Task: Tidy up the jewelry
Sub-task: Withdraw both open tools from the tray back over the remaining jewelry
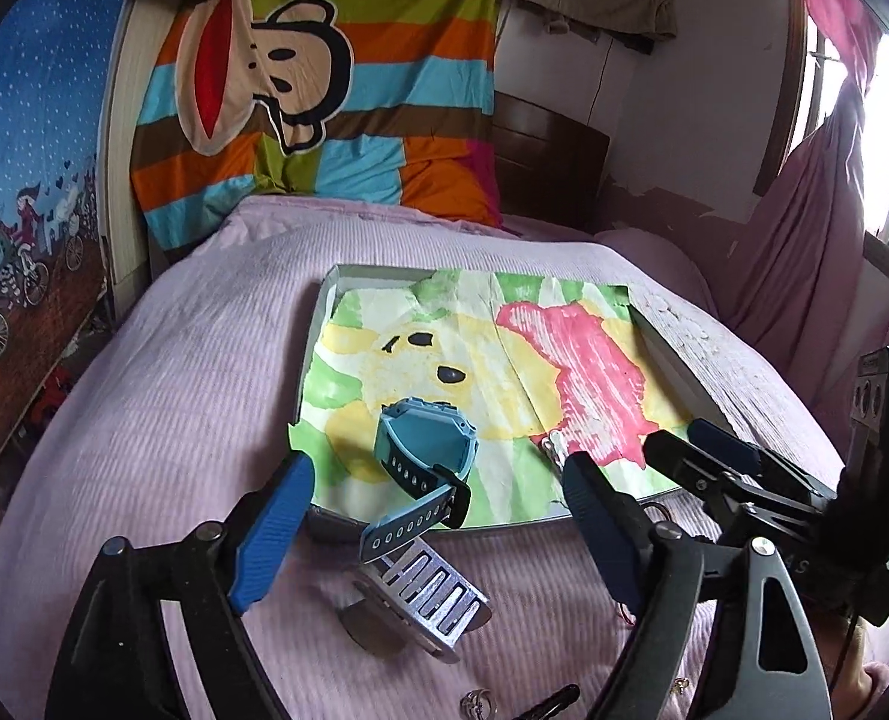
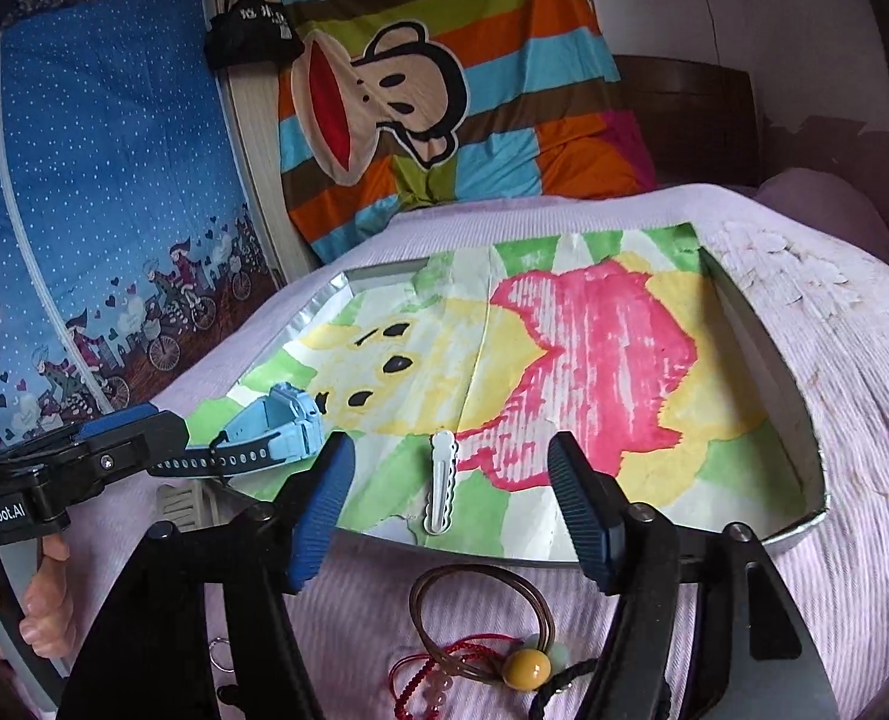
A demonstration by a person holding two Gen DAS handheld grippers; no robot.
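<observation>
A light blue watch (image 1: 423,450) with a dark strap lies in the shallow tray (image 1: 324,312), its strap end over the near rim; it also shows in the right wrist view (image 2: 276,438). My left gripper (image 1: 438,531) is open just behind it, touching nothing. A white hair clip (image 2: 440,483) lies in the tray (image 2: 804,450) near its front edge. My right gripper (image 2: 450,510) is open, its fingers either side of the clip and empty. A brown hair tie with a yellow bead (image 2: 525,669) and a red beaded cord (image 2: 420,678) lie on the bed below.
A painted paper sheet (image 1: 504,360) lines the tray. A silver slotted clip (image 1: 426,594) and a small ring (image 1: 477,705) lie on the pink bedspread (image 1: 174,390). A striped monkey pillow (image 1: 324,90) stands at the headboard. The right gripper (image 1: 714,468) shows in the left wrist view.
</observation>
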